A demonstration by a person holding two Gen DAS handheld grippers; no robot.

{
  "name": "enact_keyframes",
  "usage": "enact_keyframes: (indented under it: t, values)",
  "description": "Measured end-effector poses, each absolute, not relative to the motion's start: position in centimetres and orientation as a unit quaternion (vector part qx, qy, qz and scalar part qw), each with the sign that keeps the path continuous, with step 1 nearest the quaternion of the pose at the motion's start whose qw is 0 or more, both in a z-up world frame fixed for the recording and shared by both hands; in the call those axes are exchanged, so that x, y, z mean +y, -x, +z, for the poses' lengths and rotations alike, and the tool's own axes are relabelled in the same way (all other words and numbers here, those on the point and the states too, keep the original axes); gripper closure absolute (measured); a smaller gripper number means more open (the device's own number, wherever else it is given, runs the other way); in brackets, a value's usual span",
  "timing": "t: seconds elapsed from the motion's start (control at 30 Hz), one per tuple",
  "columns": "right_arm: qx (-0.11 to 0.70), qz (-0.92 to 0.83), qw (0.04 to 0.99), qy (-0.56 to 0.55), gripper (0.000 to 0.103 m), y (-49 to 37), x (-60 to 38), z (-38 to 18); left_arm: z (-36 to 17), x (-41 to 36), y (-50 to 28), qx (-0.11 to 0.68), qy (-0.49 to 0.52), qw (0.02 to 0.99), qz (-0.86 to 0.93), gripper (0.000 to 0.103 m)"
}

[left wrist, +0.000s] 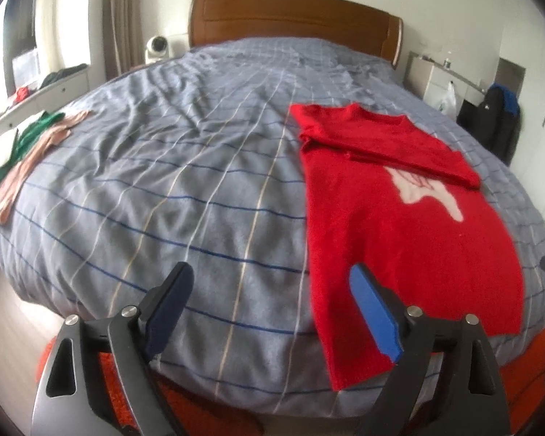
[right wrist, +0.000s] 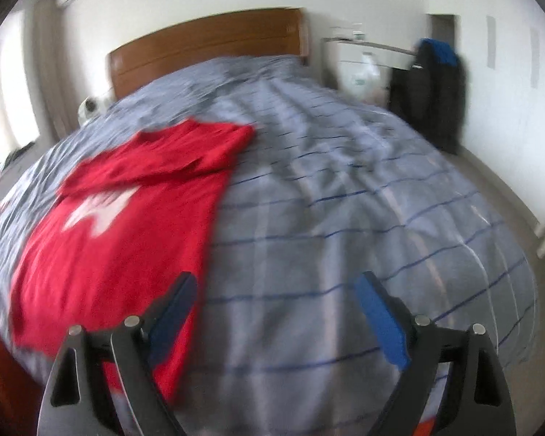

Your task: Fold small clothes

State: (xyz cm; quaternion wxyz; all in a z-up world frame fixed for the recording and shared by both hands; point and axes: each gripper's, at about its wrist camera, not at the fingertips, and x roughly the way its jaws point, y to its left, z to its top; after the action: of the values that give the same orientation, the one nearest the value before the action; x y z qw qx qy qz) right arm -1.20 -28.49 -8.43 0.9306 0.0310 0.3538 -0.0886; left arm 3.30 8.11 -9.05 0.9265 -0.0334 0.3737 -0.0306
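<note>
A red sweater (left wrist: 410, 225) with a pale pink-white motif lies flat on the bed, both sleeves folded across its chest. Its hem hangs toward the near edge. It also shows in the right wrist view (right wrist: 116, 232), blurred. My left gripper (left wrist: 272, 283) is open and empty above the near edge of the bed, its right finger over the sweater's lower left part. My right gripper (right wrist: 276, 290) is open and empty, hovering just right of the sweater's lower right edge.
The bed (left wrist: 185, 167) has a grey checked cover and a wooden headboard (left wrist: 294, 18). Folded green, white and peach clothes (left wrist: 21, 152) lie at its left edge. A nightstand (left wrist: 439, 80) and dark bags (left wrist: 490, 123) stand on the right. An orange rug (left wrist: 527, 363) lies below.
</note>
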Motion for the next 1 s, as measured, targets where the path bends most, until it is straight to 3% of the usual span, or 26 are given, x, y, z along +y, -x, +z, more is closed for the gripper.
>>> enact_keyframes:
  t: [0.47, 0.63, 1.0]
  values:
    - [0.308, -0.09, 0.945, -0.067, 0.014, 2.6, -30.0, -8.6, -7.5, 9.9, -1.8, 0.38, 0.024, 0.924, 0.024, 0.014]
    - [0.296, -0.064, 0.948, -0.101, 0.014, 4.0, -30.8, -7.8, -7.4, 11.1, -2.1, 0.393, 0.061, 0.917, 0.01, 0.006]
    - [0.427, 0.114, 0.874, -0.204, 0.014, 3.0, -27.5, -11.9, -13.5, 5.3, -3.2, 0.479, -0.006, 0.871, -0.112, 0.007]
